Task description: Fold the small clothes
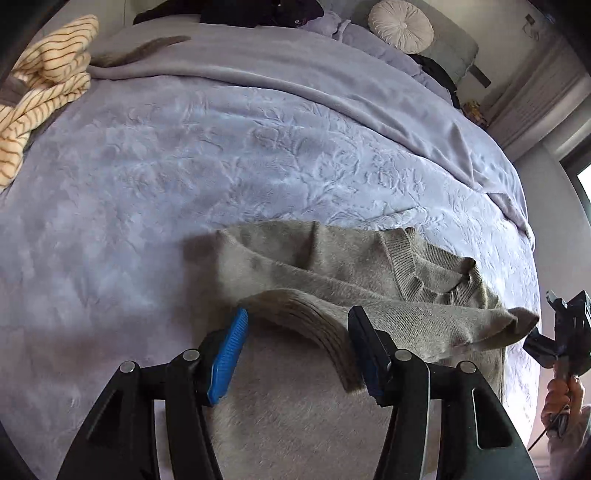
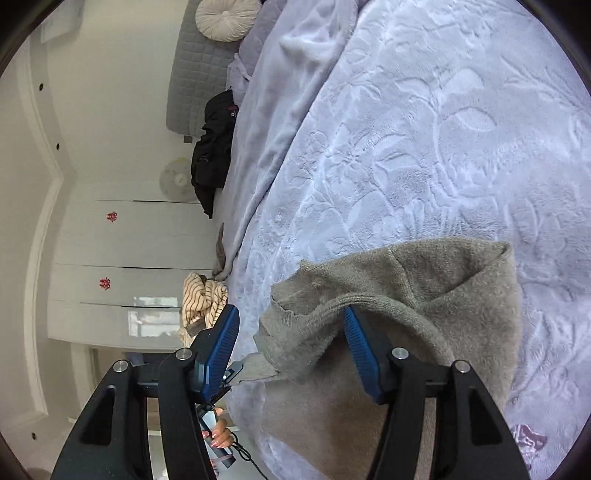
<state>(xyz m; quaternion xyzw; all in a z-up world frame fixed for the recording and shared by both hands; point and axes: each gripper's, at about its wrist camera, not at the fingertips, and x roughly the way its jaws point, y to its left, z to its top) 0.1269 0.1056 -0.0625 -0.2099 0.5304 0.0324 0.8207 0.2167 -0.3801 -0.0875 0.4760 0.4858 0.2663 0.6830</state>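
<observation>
A small grey-brown knit sweater lies on the lavender bedspread, its ribbed V-neck to the right and both sleeves folded across the body. My left gripper is open, its blue pads straddling the sleeve's ribbed cuff without pinching it. In the right wrist view the sweater shows with a folded sleeve. My right gripper is open over that sleeve; the cloth drapes against the right pad. The right gripper also appears at the left wrist view's right edge.
A cream striped garment lies bunched at the bed's far left, also seen in the right wrist view. Dark clothes and a round cushion lie at the head of the bed. A white wardrobe stands beyond the edge.
</observation>
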